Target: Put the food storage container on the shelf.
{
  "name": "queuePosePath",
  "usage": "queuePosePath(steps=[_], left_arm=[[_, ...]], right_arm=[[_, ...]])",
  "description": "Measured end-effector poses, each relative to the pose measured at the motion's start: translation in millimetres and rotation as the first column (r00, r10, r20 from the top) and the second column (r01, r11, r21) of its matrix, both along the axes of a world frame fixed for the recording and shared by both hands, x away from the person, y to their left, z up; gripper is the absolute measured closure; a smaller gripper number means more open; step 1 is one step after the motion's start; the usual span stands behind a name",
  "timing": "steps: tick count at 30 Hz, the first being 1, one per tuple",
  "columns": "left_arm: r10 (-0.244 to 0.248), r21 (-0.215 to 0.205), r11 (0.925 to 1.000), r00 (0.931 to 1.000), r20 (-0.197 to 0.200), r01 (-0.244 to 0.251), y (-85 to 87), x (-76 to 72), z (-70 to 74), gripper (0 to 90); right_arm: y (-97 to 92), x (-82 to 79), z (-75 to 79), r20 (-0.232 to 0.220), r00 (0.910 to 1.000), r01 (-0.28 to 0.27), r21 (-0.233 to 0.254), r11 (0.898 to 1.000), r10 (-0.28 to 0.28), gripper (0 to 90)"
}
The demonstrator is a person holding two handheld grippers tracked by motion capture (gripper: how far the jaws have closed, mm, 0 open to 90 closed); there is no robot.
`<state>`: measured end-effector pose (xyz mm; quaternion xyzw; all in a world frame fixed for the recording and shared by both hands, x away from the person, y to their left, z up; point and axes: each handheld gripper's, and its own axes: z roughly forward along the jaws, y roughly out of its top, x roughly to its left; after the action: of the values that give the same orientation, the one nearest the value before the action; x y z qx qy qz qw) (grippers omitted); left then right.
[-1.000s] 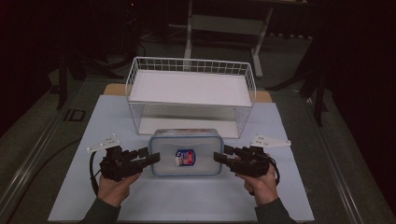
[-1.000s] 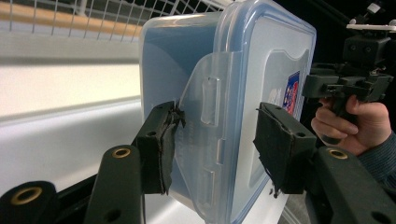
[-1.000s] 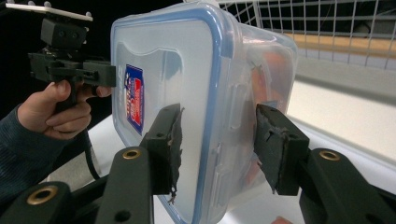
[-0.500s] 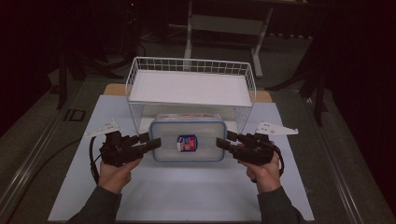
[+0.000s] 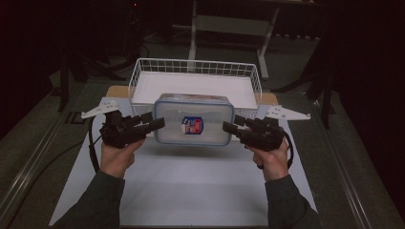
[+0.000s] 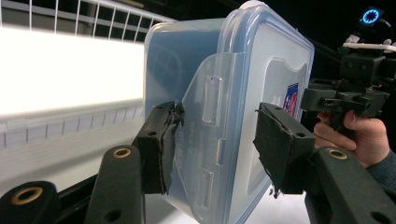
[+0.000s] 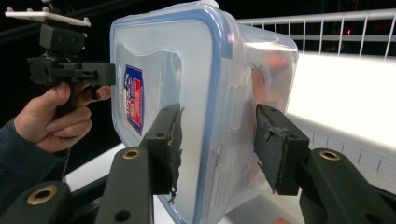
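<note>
Clear plastic food container point(image 5: 193, 125) w/ blue-rimmed snap-lock lid, red-blue label at lid centre, orange contents faintly visible inside. Lid on, latches down. It was held off the bench, roughly level, just in front of the white wire basket point(image 5: 196, 67), near its front rim.

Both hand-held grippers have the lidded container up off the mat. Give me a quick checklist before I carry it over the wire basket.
1. Left hand-held gripper clamped on the container end: ok.
2. Right hand-held gripper clamped on the opposite end: ok.
3. Container level in the high view: ok.
4. Lid seated, side latch down: ok.
5. Container bottom above the wire basket rim: cannot tell.
6. Basket floor free to receive it: ok.
</note>
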<state>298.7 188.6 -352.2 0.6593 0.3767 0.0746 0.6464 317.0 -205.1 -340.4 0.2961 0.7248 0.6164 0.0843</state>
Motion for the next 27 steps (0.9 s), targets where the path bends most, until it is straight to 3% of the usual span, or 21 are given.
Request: queuePosePath(steps=[6, 10, 15, 22, 26, 27], left_arm=[[0.015, -0.038, 0.9992, 0.9998, 0.014, -0.014, 0.1, 15.3, 9.6, 49.1], [0.017, -0.048, 0.9987, 0.9998, 0.006, -0.017, 0.7, 29.6, 13.4, 49.0], [0.035, -0.066, 0.9972, 0.9994, 0.001, -0.035, 1.4, 44.5, 17.1, 49.0], [0.056, -0.086, 0.9947, 0.9984, 0.001, -0.056, 0.7, 62.8, 26.7, 49.0], [0.06, -0.098, 0.9933, 0.9979, -0.025, -0.062, 0.1, 74.4, 27.1, 49.1], [0.05, -0.099, 0.9935, 0.9974, -0.052, -0.055, 0.3, 81.9, 24.4, 49.0]], right_arm=[[0.2, 13.9, 13.5, 0.019, 0.9998, 0.01, 0.032, 0.999, -0.011, 52.7], [0.7, 26.8, 18.2, 0.026, 0.9996, 0.011, 0.026, 1.0, -0.012, 52.6], [2.3, 43.5, 20.9, 0.005, 0.9999, 0.014, 0.028, 1.0, -0.014, 52.5], [2.9, 65.4, 25.0, -0.015, 0.9995, 0.027, 0.069, 0.997, -0.026, 52.4], [3.3, 74.9, 25.8, -0.04, 0.9983, 0.045, 0.082, 0.996, -0.042, 52.0], [3.8, 76.9, 25.8, -0.045, 0.9977, 0.054, 0.073, 0.996, -0.05, 51.8]])
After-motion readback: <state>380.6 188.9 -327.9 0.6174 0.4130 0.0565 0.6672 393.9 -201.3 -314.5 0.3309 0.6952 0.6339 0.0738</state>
